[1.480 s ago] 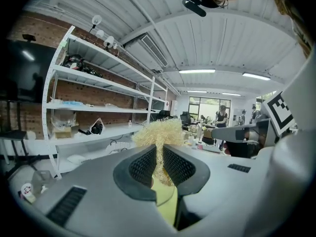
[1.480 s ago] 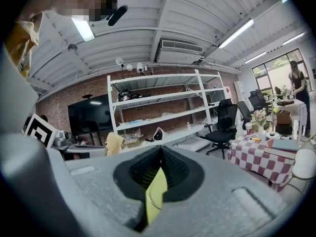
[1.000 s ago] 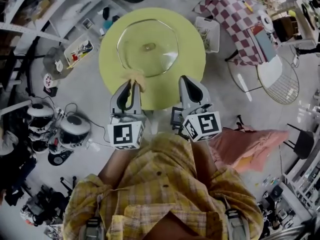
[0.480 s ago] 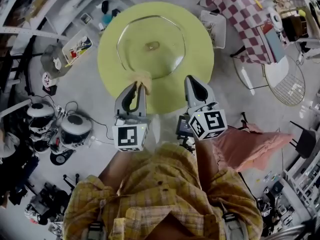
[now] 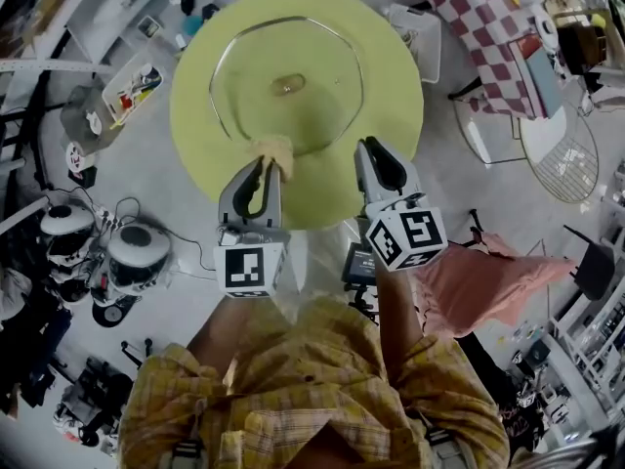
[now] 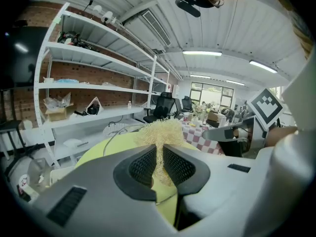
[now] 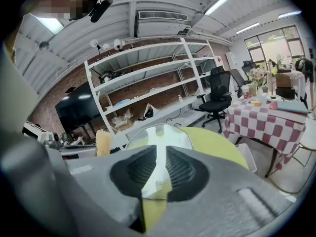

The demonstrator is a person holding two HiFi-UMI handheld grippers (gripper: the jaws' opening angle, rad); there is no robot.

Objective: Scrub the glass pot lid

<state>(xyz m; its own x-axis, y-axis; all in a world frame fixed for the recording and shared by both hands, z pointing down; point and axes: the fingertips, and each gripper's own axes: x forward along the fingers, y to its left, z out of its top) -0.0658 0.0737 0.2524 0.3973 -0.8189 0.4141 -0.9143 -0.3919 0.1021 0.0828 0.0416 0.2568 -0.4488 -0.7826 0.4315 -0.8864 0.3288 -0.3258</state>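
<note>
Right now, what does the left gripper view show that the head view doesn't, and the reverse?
Left gripper view only: the left claw clamping the straw-coloured scrubber between its pads, seen close; ceiling lights. Head view only: the whole glass pot lid lying on the yellow-green round table; the person's checked shirt. Both: claw, scrubber, table, checkered tablecloth.

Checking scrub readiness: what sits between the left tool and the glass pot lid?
Only the pale fibrous scrubber clamped in the left tool, overlapping the lid's near rim in the head view.

Glass lid on green table
</note>
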